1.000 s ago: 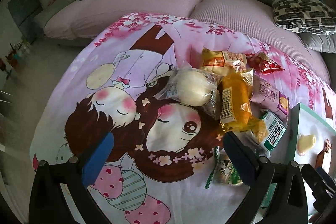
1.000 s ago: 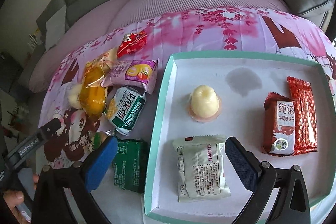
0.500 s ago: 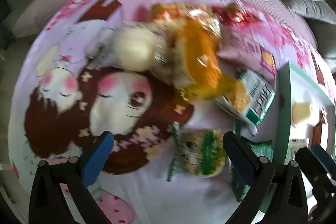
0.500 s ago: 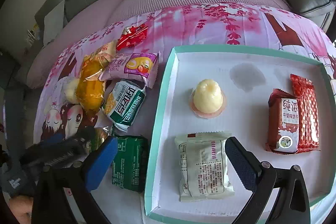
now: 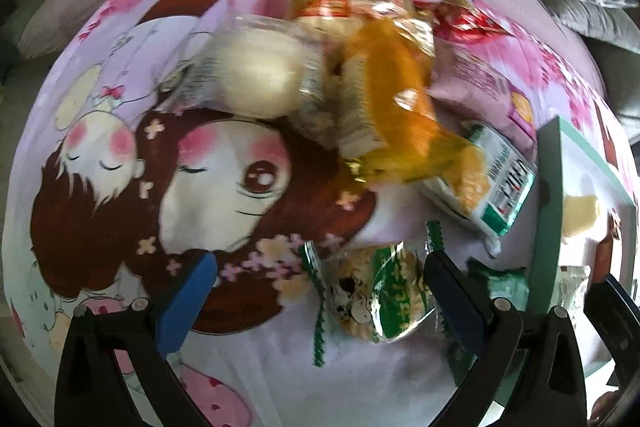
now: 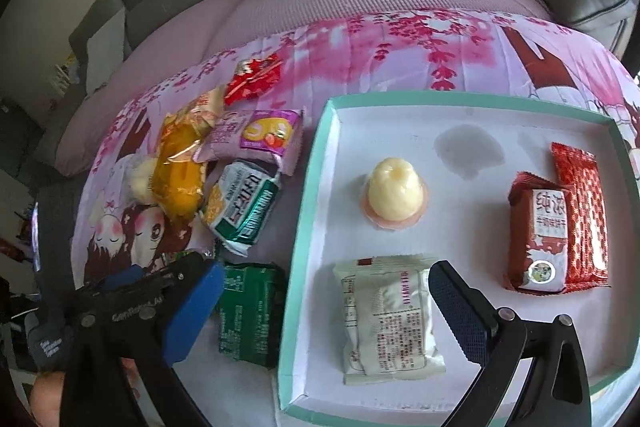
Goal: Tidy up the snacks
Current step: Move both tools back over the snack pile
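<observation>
We're holding the left claw [image 5: 316, 291] wide open with nothing in it, low over the cartoon-print cloth [image 5: 120, 187] on the tabletop. A green-and-clear cookie pack [image 5: 372, 299] is lying between its fingers, nearer the right one. That pack is barely showing from the right wrist, where the left claw itself is blocking it. The right claw [image 6: 320, 311] is also gaping wide and empty, hanging above the mint-rimmed tray [image 6: 308, 227]. Only this view is giving us the tray contents: a white sachet [image 6: 384, 331], a yellow jelly cup [image 6: 396, 195] and two red packs [image 6: 560, 219]. The dark green pack [image 6: 248, 311] is sitting just left of the tray, with the loose snack pile [image 6: 224, 171] further back.
</observation>
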Demonstrator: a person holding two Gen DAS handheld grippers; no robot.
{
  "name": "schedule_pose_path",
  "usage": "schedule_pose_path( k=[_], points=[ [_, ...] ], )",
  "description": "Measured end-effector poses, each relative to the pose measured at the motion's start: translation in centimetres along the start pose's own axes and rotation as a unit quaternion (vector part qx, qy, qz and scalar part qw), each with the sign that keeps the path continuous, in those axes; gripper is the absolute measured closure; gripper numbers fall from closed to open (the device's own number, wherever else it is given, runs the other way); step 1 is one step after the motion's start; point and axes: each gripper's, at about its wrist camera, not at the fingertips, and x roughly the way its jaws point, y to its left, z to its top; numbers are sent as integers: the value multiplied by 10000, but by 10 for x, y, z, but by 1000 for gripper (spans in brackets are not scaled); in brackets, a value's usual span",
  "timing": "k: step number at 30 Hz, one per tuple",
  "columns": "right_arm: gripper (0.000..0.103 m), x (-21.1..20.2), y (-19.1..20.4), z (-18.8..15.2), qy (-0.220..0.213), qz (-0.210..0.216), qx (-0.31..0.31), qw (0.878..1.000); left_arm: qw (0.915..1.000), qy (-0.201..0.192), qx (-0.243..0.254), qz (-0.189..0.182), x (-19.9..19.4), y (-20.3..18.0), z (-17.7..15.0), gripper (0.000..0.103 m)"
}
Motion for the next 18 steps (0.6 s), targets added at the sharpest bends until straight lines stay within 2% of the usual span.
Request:
schedule_pose_path(
  k=[4, 9, 11, 13, 18],
  points=[
    [0, -2, 6, -2, -25, 211, -54, 9998, 9996, -67, -225, 157, -1, 14, 1, 0],
    [3, -4, 16, -4, -72, 371, -222, 9990, 9956, -181, -639, 658, -4, 36, 4, 0],
    [11, -4, 22, -5, -73, 409, -346, 9985, 9942, -197, -774, 719, -5, 41, 5, 0],
    [18, -3, 28, -7, -51, 468, -469, 9978, 9938, -218, -887, 629, -8, 48, 4, 0],
    [41, 2, 48, -16, 87, 582, -862, 9945, 9968, -238, -739, 180, -15, 43, -4, 0]
  ],
)
